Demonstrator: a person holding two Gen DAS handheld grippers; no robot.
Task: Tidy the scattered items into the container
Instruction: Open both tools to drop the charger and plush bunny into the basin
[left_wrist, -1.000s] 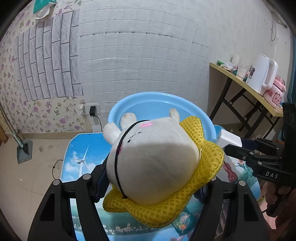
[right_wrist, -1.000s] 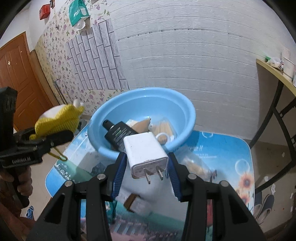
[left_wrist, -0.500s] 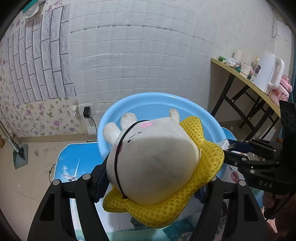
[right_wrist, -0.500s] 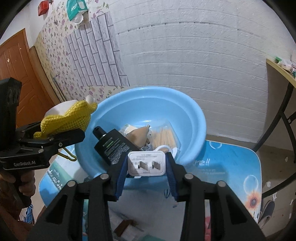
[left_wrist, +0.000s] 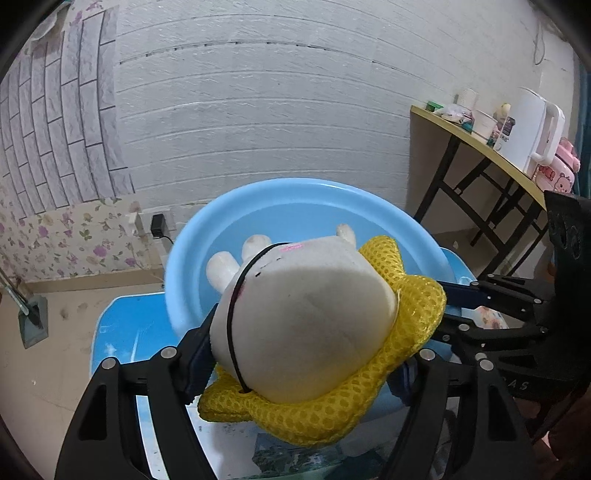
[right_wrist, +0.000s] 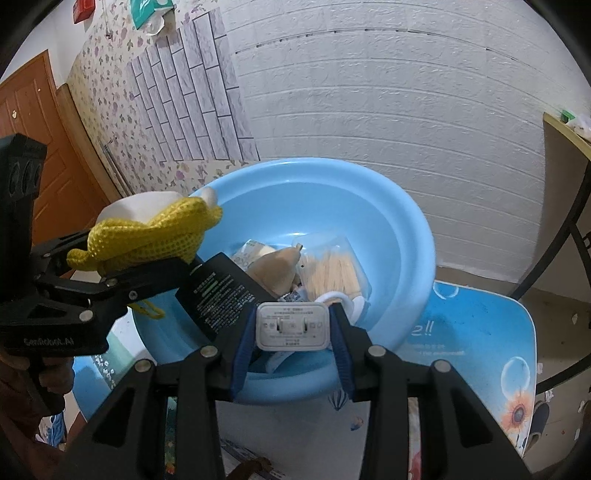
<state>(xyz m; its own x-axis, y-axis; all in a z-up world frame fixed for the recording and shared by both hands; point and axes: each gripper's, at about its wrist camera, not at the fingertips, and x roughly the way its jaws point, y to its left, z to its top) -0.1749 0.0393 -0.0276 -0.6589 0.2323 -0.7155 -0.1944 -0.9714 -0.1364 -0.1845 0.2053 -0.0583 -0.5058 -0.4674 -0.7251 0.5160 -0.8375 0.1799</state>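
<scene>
Resting near the far edge of the desk, the blue basin contains a black bottle, a clear packet of wooden sticks, a tan pouch and white items. The left gripper grasps a white plush toy in yellow mesh at the basin's left rim; its jaws have just been opening, the toy between them. The right gripper is clenched on a white charger plug, prongs toward the camera, above the basin's near rim. Both grippers angle downward.
</scene>
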